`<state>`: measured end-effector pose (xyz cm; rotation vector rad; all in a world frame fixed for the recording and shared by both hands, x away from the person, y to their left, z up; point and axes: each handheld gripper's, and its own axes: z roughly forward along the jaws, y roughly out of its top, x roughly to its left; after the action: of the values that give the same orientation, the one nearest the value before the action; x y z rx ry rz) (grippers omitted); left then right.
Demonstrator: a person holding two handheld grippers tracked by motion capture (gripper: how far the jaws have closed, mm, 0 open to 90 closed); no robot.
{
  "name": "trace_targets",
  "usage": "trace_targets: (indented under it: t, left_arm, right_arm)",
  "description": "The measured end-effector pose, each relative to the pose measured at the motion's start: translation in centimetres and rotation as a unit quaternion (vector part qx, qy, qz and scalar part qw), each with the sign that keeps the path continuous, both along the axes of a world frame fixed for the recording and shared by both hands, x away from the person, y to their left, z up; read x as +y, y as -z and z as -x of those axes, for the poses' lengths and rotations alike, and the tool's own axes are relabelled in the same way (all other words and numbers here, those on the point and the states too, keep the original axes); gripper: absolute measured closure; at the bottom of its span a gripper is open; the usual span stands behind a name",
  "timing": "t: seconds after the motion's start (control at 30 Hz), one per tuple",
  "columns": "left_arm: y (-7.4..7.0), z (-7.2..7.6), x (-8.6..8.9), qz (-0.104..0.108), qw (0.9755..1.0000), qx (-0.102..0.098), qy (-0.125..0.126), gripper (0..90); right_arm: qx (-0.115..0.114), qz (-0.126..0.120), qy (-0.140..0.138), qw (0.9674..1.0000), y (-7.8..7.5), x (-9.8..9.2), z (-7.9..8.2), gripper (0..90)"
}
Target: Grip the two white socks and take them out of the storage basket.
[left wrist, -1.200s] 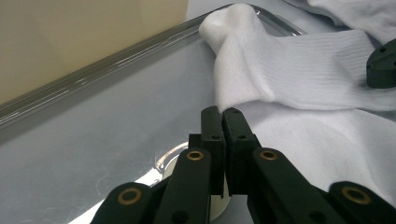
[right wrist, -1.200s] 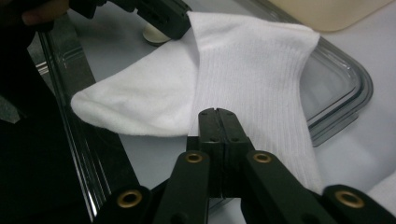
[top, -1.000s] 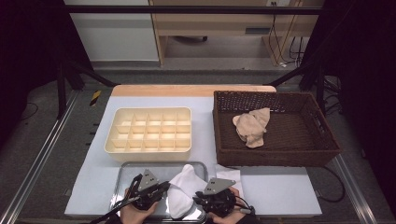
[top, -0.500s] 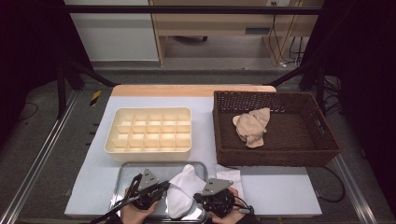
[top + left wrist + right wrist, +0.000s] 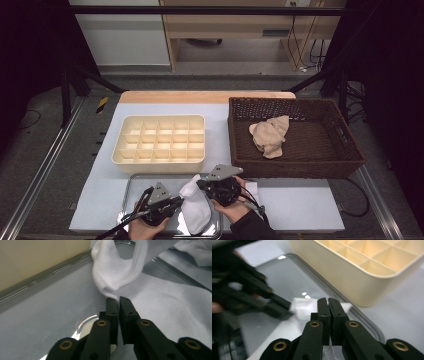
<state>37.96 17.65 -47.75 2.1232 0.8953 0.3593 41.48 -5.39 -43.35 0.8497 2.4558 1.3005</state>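
High view: white sock [image 5: 195, 212] draped over metal tray [image 5: 131, 184] at bench's near edge, between left gripper [image 5: 176, 203] and right gripper [image 5: 201, 184].

Left gripper view: jaws just easing apart, sock fold at their tips.

Right gripper view: jaws clenched on sock.

Left hand-held gripper [image 5: 175, 202] sits low, jaws just eased slightly apart; right hand-held gripper [image 5: 201, 183], raised just beside it, has jaws clamped.
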Motion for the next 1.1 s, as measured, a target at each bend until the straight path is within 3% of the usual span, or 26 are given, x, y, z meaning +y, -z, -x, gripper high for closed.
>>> trace_targets:
  t: [0.1, 0.17, 0.3, 0.37, 0.57, 0.67, 0.9, 1.1]
  left_arm:
    - [0.0, 0.0, 0.0, -0.008, 0.9999, -0.010, -0.010, 68.7]
    - [-0.1, 0.0, 0.1, -0.007, 0.9998, -0.006, -0.015, 61.7]
    - [-0.5, 0.3, 0.3, -0.011, 0.9996, -0.007, -0.026, 55.5]
    - [-0.9, 0.6, 0.4, -0.012, 0.9993, -0.013, -0.032, 54.0]
    - [-1.4, 1.5, 0.4, 0.006, 0.9996, -0.004, -0.027, 60.6]
    - [-1.1, 2.3, -0.1, 0.014, 0.9998, 0.012, -0.009, 65.2]
    - [-0.9, 3.3, -0.9, 0.023, 0.9996, 0.015, 0.003, 68.4]
    - [-0.2, 3.5, -2.1, -0.004, 0.9999, 0.008, 0.012, 61.9]
  right_arm:
    - [0.009, 0.013, 0.015, 0.9998, 0.9, 0.2, -0.8, 87.5]
    - [0.014, 0.020, 0.018, 0.9995, 1.4, 0.3, -1.0, 85.3]
    - [0.021, 0.030, 0.024, 0.9990, 1.9, 0.3, -1.3, 80.2]
    - [0.015, 0.020, 0.024, 0.9994, 1.6, 0.1, -1.2, 78.1]
    - [0.002, -0.013, 0.018, 0.9998, 0.0, -1.2, -0.4, 76.5]
    - [0.006, -0.006, 0.004, 1.0000, 0.1, -1.5, 0.3, 74.6]
    - [0.020, 0.010, -0.016, 0.9996, 1.5, -3.1, 1.9, 71.2]
    - [0.027, 0.033, -0.008, 0.9991, 3.1, -3.9, 2.0, 66.9]
